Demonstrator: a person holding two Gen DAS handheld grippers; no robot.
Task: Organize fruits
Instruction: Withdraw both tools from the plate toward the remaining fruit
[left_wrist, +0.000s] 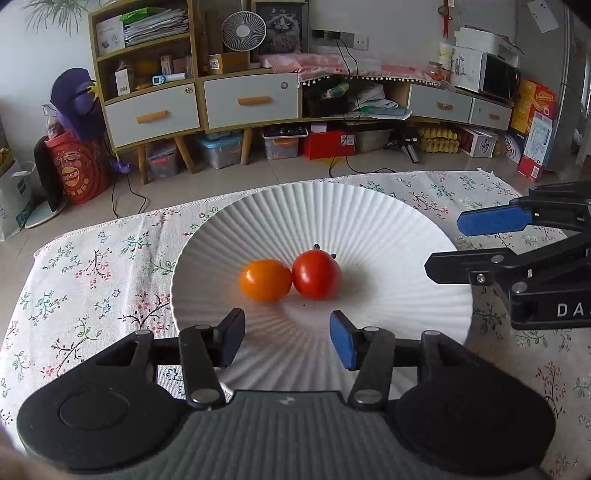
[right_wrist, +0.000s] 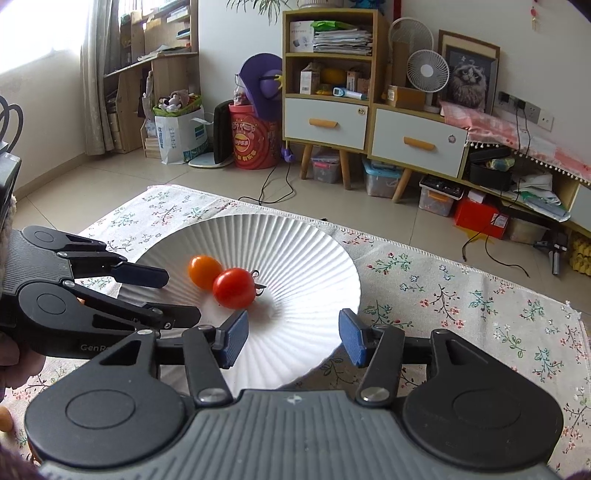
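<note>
A white ribbed plate (left_wrist: 373, 210) (right_wrist: 317, 247) lies on the floral tablecloth. In its hollow an orange tomato (left_wrist: 265, 280) (right_wrist: 204, 271) and a red tomato (left_wrist: 316, 275) (right_wrist: 234, 288) with a dry stem touch each other. My left gripper (left_wrist: 288, 334) (right_wrist: 179, 295) hovers over the plate's near rim, open, with nothing between its blue pads; the tomatoes sit just beyond its fingertips. My right gripper (right_wrist: 293, 328) (left_wrist: 445, 243) stands open over the plate's right rim, also holding nothing. The red tomato lies ahead of its left finger.
The floral tablecloth (left_wrist: 92, 266) (right_wrist: 461, 295) covers the table; its far edge drops to a tiled floor. Beyond stand cabinets (left_wrist: 255, 99), storage boxes and cables. A small orange object (right_wrist: 4, 417) shows at the lower left edge of the right wrist view.
</note>
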